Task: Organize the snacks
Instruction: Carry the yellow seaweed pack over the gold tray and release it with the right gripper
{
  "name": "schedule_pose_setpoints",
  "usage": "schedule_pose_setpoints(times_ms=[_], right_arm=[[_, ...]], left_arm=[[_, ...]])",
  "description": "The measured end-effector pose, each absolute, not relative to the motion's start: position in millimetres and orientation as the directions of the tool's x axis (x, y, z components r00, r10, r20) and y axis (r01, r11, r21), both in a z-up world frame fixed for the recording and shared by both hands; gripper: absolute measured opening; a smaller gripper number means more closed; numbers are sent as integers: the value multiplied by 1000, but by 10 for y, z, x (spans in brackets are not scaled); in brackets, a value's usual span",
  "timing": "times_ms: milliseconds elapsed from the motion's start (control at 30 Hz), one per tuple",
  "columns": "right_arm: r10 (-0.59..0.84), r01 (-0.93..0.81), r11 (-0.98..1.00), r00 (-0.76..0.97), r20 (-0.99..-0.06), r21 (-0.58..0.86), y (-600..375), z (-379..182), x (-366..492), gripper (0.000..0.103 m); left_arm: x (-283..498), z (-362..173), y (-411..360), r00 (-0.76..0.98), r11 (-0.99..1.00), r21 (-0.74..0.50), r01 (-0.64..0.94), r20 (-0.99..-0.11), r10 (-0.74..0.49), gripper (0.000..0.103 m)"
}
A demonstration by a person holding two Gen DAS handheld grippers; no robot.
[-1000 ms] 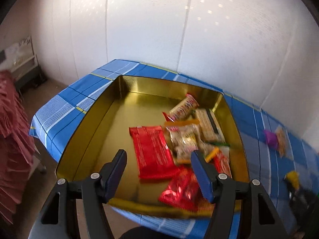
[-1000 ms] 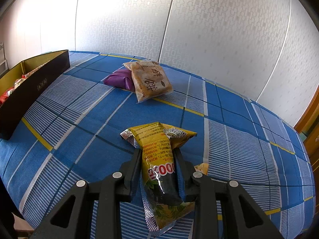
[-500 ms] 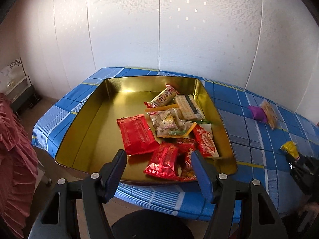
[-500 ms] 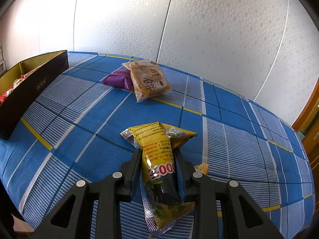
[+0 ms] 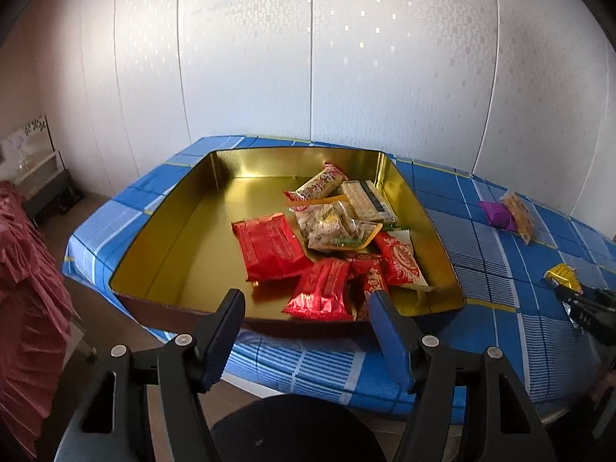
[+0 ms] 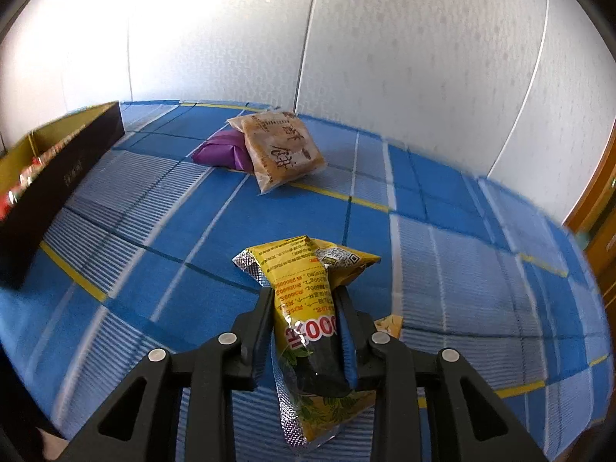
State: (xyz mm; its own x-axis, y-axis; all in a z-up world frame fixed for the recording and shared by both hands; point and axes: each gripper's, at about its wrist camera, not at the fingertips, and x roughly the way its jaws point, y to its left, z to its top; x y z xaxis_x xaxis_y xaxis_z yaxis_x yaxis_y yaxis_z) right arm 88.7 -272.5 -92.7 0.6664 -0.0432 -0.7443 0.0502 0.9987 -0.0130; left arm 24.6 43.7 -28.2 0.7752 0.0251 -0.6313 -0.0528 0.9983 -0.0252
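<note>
A gold tray (image 5: 173,231) sits on the blue checked cloth and holds several snack packets, among them a red packet (image 5: 269,246). My left gripper (image 5: 308,308) stands open in front of the tray's near rim with nothing between its fingers. My right gripper (image 6: 304,300) is shut on a yellow snack packet (image 6: 308,308), its pads pressing both sides. That packet (image 5: 562,275) also shows at the far right of the left wrist view. Farther back on the cloth lie a tan snack bag (image 6: 281,154) and a purple packet (image 6: 219,152).
The tray's dark outer wall (image 6: 57,188) stands at the left of the right wrist view. A white panelled wall (image 5: 308,57) backs the table. A red cloth (image 5: 27,300) hangs at the left and a dark round object (image 5: 296,427) sits below the table edge.
The left gripper has drawn back from above the tray, so the whole tray and the table's right side now show. The right gripper keeps its hold on the yellow packet, and its view has tilted slightly.
</note>
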Motion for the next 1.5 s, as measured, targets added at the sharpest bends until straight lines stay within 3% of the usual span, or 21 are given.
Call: schedule_pose_setpoints(times_ms=[200, 700, 900, 1233, 1500], right_arm=[[152, -22, 984, 642, -751, 180, -2563, -656, 944, 29], [517, -298, 856, 540, -664, 423, -1311, 81, 1295, 29], [550, -341, 835, 511, -661, 431, -799, 187, 1549, 29], [518, -304, 855, 459, -722, 420, -439, -164, 1872, 30], [501, -401, 857, 494, -711, 325, -436, -16, 1689, 34]], left_arm=[[242, -329, 514, 776, 996, -60, -69, -631, 16, 67], [224, -338, 674, 781, 986, -139, -92, -624, -15, 68], [188, -299, 767, 790, 981, -155, -117, -613, -2, 68], [185, -334, 959, 778, 970, -170, -174, -628, 30, 68], [198, -345, 904, 774, 974, -154, -165, -633, 31, 68]])
